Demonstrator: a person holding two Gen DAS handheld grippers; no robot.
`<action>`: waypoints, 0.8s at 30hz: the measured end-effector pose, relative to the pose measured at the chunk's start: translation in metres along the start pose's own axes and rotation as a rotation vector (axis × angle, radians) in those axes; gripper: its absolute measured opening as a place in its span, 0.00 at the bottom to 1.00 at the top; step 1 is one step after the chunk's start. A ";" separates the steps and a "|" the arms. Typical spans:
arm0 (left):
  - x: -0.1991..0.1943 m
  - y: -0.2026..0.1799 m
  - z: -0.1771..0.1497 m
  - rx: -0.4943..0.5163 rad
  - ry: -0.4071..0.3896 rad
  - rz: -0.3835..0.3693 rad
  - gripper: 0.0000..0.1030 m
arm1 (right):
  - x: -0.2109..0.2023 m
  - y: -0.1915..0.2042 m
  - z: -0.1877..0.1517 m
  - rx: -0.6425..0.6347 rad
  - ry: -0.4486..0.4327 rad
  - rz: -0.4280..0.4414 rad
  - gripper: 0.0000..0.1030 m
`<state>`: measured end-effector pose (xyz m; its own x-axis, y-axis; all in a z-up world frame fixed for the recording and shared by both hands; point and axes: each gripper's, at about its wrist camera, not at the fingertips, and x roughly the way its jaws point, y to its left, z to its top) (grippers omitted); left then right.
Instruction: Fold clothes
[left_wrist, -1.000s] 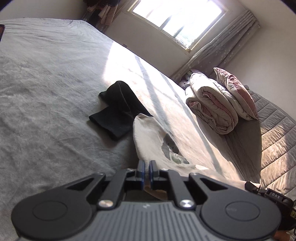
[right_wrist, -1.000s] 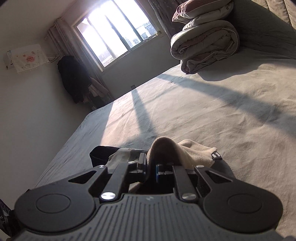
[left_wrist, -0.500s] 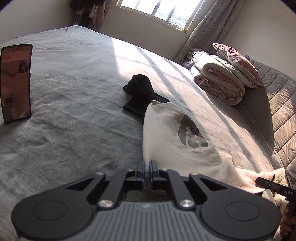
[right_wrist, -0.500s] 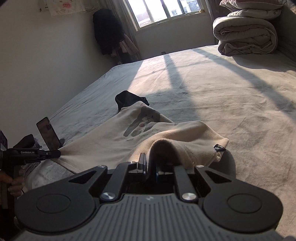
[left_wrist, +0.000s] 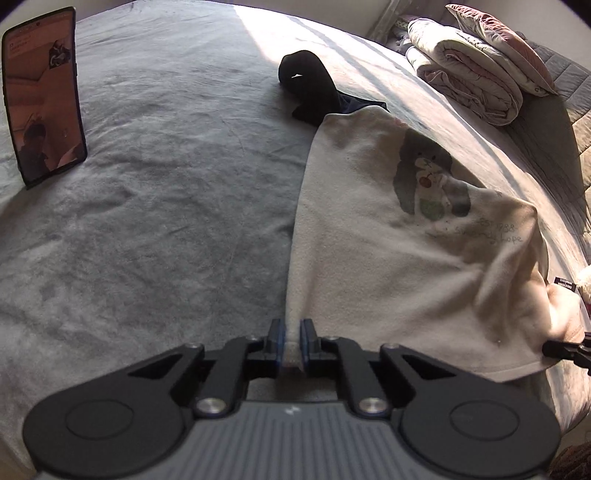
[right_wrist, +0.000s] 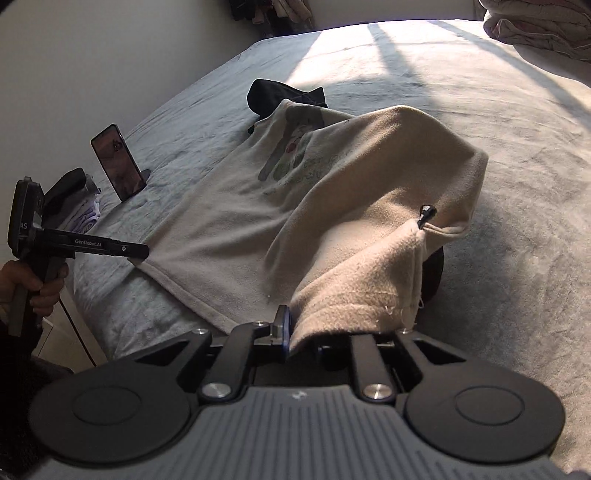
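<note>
Cream shirt (left_wrist: 373, 258) between both grippers' opening fingers (left_wrist: 277, 341).

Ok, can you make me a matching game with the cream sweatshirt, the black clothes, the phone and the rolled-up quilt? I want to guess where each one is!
Things:
1. cream sweatshirt
2. black clothes
3. phone
4. rolled quilt

Places:
A. standing upright on the grey bedspread
B. under a pink pillow
C. spread flat, its near edge between the gripper fingers
D. peeking out from under the sweatshirt's far end

Pairs: 1-C, 2-D, 3-A, 4-B
</note>
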<state>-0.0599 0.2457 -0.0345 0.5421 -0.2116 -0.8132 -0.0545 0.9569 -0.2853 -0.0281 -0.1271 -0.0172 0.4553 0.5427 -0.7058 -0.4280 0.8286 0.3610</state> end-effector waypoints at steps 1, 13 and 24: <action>0.000 -0.001 0.004 -0.023 -0.007 0.002 0.31 | -0.005 -0.002 0.002 0.017 -0.008 0.008 0.37; 0.018 -0.052 0.042 -0.113 -0.120 -0.061 0.42 | -0.041 -0.046 0.041 0.263 -0.145 0.048 0.50; 0.077 -0.112 0.052 -0.083 -0.039 -0.167 0.42 | -0.043 -0.092 0.066 0.391 -0.245 0.002 0.66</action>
<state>0.0310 0.1325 -0.0386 0.5811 -0.3567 -0.7315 -0.0292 0.8891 -0.4567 0.0436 -0.2171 0.0202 0.6463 0.5215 -0.5570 -0.1233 0.7918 0.5983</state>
